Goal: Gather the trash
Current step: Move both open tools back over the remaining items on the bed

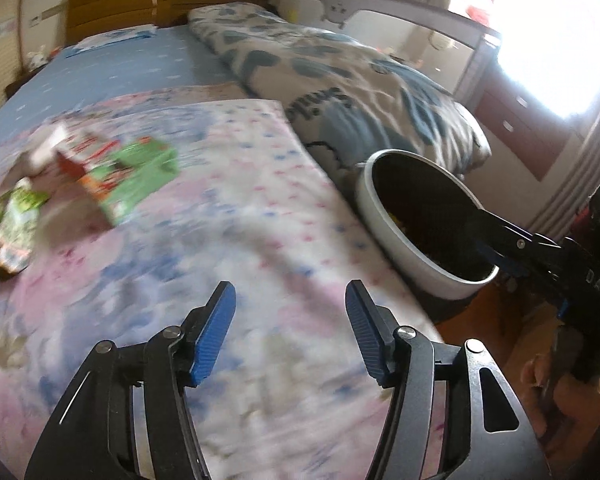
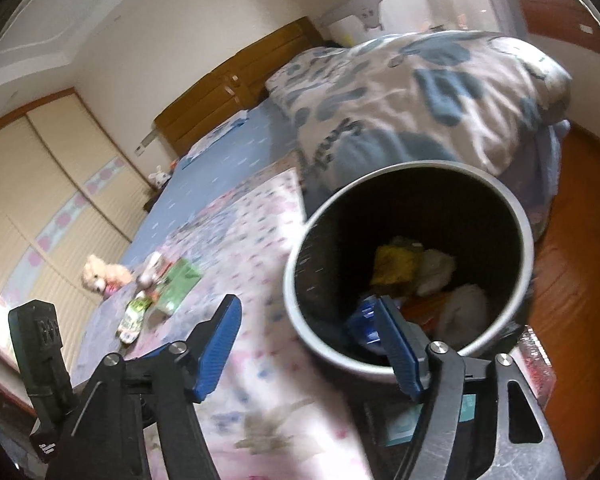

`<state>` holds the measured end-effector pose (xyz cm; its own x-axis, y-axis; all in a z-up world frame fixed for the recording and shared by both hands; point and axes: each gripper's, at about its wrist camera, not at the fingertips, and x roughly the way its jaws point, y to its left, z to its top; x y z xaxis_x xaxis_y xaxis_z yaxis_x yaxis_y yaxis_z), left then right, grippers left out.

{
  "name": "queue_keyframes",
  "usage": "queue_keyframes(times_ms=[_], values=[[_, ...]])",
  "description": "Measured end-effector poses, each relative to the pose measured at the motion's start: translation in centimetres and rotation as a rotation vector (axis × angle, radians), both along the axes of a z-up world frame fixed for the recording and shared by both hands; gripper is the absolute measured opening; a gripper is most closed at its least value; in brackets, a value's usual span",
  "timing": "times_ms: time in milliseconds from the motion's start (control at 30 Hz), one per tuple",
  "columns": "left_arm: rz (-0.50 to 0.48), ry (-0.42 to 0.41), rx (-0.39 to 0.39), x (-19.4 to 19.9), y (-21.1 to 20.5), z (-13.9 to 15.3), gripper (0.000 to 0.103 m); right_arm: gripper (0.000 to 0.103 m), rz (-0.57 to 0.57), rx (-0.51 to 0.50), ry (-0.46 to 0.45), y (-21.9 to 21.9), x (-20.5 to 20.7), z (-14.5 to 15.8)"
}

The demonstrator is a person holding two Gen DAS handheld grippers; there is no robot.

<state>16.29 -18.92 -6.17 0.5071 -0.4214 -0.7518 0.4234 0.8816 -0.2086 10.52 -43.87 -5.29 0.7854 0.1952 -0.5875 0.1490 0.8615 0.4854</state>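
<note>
Trash lies on the flowered bed cover (image 1: 228,216) at the left: a green carton (image 1: 136,176), a green packet (image 1: 16,224) and a crumpled white piece (image 1: 44,144). My left gripper (image 1: 290,292) hovers open over the cover with nothing between its blue pads. A white-rimmed bin (image 1: 384,216) stands beside the bed. In the right wrist view the bin (image 2: 292,300) holds a yellow wrapper (image 2: 396,264), white crumpled paper (image 2: 436,268) and a blue item (image 2: 362,320). My right gripper (image 2: 307,304) is open and empty, its right finger over the bin's mouth.
A folded blue-and-white quilt (image 1: 340,80) lies along the bed's right side behind the bin. A plush toy (image 2: 100,276) sits past the trash. The wooden headboard (image 1: 168,4) is at the back, a dresser (image 1: 520,128) and wooden floor (image 2: 580,240) to the right.
</note>
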Motion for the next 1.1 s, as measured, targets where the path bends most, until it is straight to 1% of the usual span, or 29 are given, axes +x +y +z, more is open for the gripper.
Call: queue_keyframes(times_ms=[367, 567, 700, 900, 1000, 1100], values=[[0.169, 0.013, -0.014, 0.5, 8.5, -0.7, 0.059, 0.073, 0.123, 0.009, 0.032, 7.1, 2.2, -1.2], [0.257, 0.023, -0.016, 0.5, 12.6, -1.4, 0.06, 0.075, 0.17, 0.014, 0.053, 10.2, 3.2, -1.7], [0.326, 0.032, -0.026, 1.0, 15.5, -1.6, 0.063, 0.076, 0.192, 0.022, 0.068, 11.8, 3.9, -2.0], [0.392, 0.027, -0.027, 2.4, 18.3, -1.3, 0.067, 0.076, 0.231, 0.014, 0.081, 14.6, 5.7, -2.0], [0.409, 0.031, -0.033, 3.5, 19.1, -1.1, 0.071, 0.077, 0.246, 0.011, 0.093, 15.8, 7.1, -2.1], [0.414, 0.032, -0.02, 4.7, 19.5, -1.1, 0.073, 0.077, 0.256, 0.016, 0.104, 17.0, 8.5, -2.2]])
